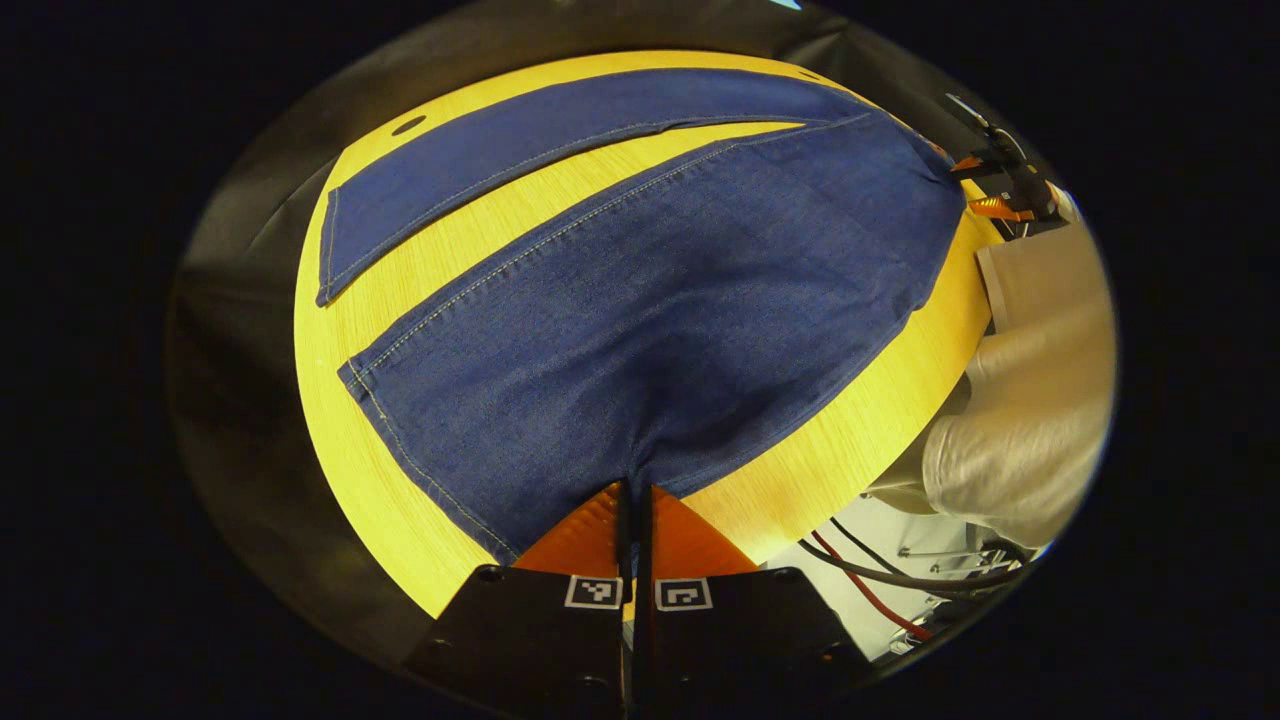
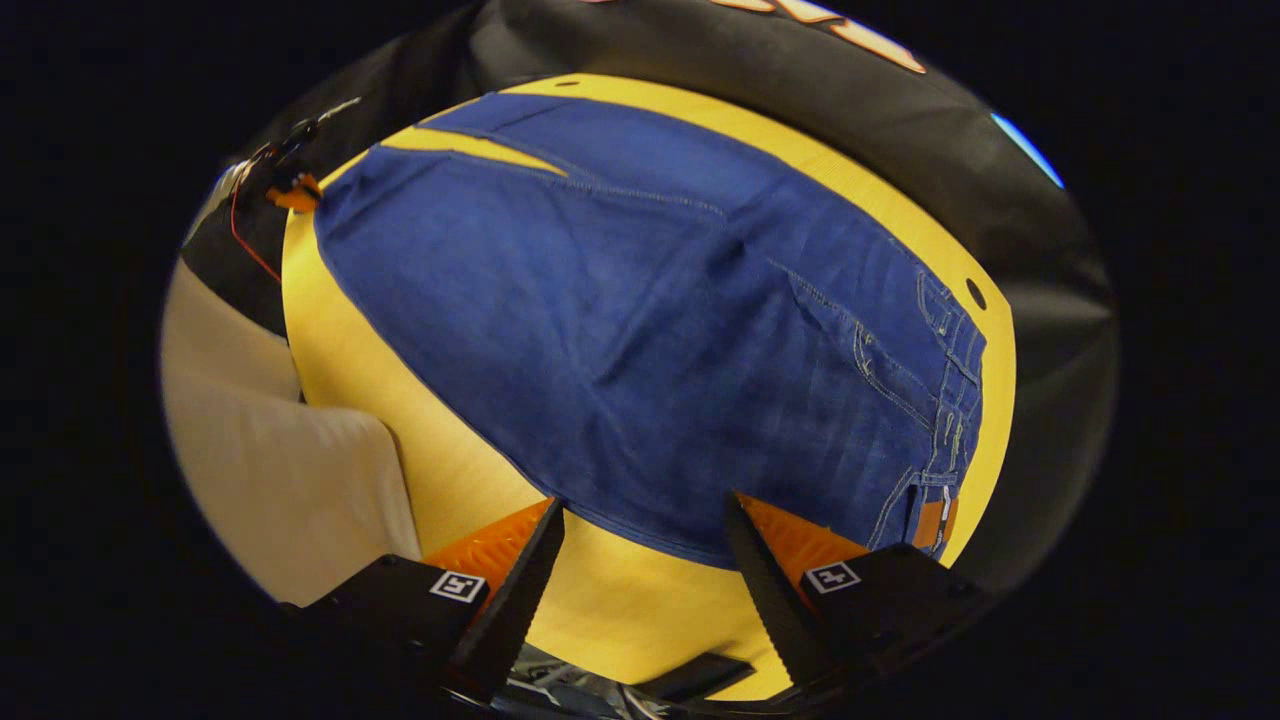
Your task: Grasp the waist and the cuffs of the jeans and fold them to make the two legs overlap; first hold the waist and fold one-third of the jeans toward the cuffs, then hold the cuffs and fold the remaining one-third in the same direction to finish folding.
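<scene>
Dark blue jeans (image 1: 680, 300) lie flat on the yellow round table (image 1: 375, 500) with the two legs spread apart. The far leg's cuff (image 1: 328, 245) and the near leg's cuff (image 1: 420, 460) point left in the left gripper view. My left gripper (image 1: 632, 490) is shut, pinching the near leg's edge close to the cuff. In the right gripper view the jeans (image 2: 640, 330) end in the waist (image 2: 945, 400) at the right, with belt loops and a pocket. My right gripper (image 2: 645, 502) stands open at the near edge of the jeans by the waist, one finger on each side.
A person's pale sleeve (image 1: 1020, 430) (image 2: 270, 470) reaches in beside the table. The other gripper shows small at the far table edge in each view (image 1: 1000, 175) (image 2: 285, 180). Cables (image 1: 880, 590) hang below the table edge. The table top has a small hole (image 2: 975, 293).
</scene>
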### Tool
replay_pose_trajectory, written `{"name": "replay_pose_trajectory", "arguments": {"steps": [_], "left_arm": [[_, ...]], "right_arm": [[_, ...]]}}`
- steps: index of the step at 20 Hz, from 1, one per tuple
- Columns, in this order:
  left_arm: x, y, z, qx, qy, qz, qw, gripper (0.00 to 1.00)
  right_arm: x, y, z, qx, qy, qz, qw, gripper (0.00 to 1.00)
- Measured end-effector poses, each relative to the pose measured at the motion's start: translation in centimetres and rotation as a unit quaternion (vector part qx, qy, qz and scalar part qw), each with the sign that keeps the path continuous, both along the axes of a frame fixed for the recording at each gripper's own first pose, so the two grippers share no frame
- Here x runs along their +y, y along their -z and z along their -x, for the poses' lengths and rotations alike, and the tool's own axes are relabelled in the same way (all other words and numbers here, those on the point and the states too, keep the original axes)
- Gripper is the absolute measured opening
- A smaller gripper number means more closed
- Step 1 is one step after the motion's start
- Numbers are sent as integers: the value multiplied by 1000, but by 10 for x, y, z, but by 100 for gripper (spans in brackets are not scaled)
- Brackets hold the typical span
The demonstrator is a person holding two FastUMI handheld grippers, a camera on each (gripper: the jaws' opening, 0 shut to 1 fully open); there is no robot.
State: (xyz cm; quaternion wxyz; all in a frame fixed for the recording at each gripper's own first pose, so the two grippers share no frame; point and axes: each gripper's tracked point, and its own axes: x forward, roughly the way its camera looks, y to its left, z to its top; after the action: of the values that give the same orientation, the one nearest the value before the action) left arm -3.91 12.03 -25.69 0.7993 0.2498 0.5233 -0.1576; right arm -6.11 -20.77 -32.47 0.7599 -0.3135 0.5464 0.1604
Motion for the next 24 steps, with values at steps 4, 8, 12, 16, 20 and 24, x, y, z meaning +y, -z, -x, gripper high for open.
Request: {"name": "replay_pose_trajectory", "arguments": {"steps": [4,8,12,16,20,24], "left_arm": [[0,0,-1,6,0,-1,1000,0],[0,0,-1,21,-6,1,1000,0],[0,0,-1,33,-5,-10,999,0],[-1,1,-2,23,-8,-17,1000,0],[-1,3,-4,15,-20,-16,1000,0],[0,1,-3,-2,-23,-19,1000,0]], "right_arm": [[-8,8,3,39,-6,7,999,99],[-9,10,-1,66,-6,-5,998,97],[-10,8,0,77,3,7,997,95],[-6,7,-3,81,13,15,997,82],[-13,4,-25,78,6,20,997,44],[-19,3,-30,71,21,19,997,24]]}}
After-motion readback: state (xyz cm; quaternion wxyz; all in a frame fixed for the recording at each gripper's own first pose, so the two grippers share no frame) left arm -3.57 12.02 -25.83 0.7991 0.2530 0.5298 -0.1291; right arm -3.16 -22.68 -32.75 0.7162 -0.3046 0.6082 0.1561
